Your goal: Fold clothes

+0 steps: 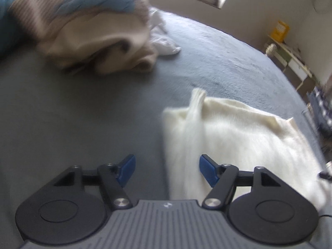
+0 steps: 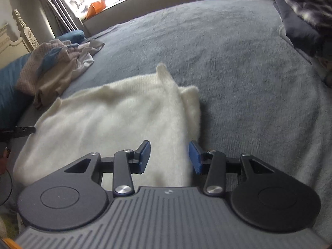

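Cream sweater (image 1: 238, 137) lying folded on grey bed cover (image 1: 83, 114), approx. a flat rectangle, with one narrow sleeve strip laid lengthwise over it.

Left gripper (image 1: 167, 171): jaws spread, nothing pinched; sweater's left edge and sleeve strip directly below/ahead, between the blue pads. Contact w/ fabric not confirmable, view blurred.

Right gripper (image 2: 169, 157): jaws parted, narrower gap than left; sweater's right-hand sleeve strip running up between the pads, pads not seen pressing it. Sweater body extending to left of this gripper.

Sweater: soft fuzzy knit, ribbed cuff at far end. Bed cover: grey, short nubbly pile.

Unfolded pile (image 2: 51, 66) of beige ribbed knit w/ blue and white pieces near the far left, well apart from sweater. Dark stacked garments (image 2: 303, 12) at far right.
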A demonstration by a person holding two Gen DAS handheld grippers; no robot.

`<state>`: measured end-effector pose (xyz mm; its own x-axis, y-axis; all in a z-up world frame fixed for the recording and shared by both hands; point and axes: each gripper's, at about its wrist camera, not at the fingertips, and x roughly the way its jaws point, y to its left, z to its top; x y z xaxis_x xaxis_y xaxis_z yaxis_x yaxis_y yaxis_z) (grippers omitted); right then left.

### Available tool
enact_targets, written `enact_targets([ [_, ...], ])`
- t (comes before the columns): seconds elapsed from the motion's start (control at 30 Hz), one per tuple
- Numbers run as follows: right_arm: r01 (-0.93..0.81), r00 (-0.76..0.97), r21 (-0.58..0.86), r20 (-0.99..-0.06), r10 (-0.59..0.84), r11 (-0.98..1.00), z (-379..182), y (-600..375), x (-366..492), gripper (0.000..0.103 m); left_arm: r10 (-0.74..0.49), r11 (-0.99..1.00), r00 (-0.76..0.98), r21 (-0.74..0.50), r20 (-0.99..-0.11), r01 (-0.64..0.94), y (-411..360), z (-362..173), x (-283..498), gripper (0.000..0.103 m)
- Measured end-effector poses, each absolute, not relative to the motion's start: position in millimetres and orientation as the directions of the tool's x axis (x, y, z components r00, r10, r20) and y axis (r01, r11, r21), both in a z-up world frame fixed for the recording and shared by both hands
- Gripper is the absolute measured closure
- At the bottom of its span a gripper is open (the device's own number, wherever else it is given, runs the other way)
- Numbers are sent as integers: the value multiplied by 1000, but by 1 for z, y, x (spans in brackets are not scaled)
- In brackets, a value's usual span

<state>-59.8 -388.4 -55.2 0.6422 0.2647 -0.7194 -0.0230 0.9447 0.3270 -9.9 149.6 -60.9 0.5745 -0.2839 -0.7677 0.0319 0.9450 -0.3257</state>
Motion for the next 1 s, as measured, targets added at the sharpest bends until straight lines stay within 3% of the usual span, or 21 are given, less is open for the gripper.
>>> enact_targets([
  [0.23,53,632,456,-704,324,888,-74,-394,-86,67,-493,828,454,-560,-742,-18,177,-86,-49,34],
  [0.33,60,655,482,-680,330,874,-72,-394,-93,87,-543,788,432,-614,-720,-34,177,-100,-58,48],
  [0.37,62,660,483,-676,327,874,-71,-394,-94,93,-542,790,434,-613,-720,-29,174,-103,-59,62],
  [0.4,62,663,484,-673,327,873,-71,-394,-96,95,-542,790,437,-612,-718,-26,172,-104,-60,67],
  [0.6,77,676,509,-659,330,857,-70,-397,-125,97,-562,767,445,-640,-697,-33,188,-99,-67,85],
  [0.73,122,689,554,-645,331,824,-87,-404,-133,97,-540,789,448,-614,-712,-24,188,-106,-65,85],
  [1.0,39,729,528,-596,337,848,-79,-398,-118,97,-542,805,458,-592,-705,41,185,-100,-82,92],
])
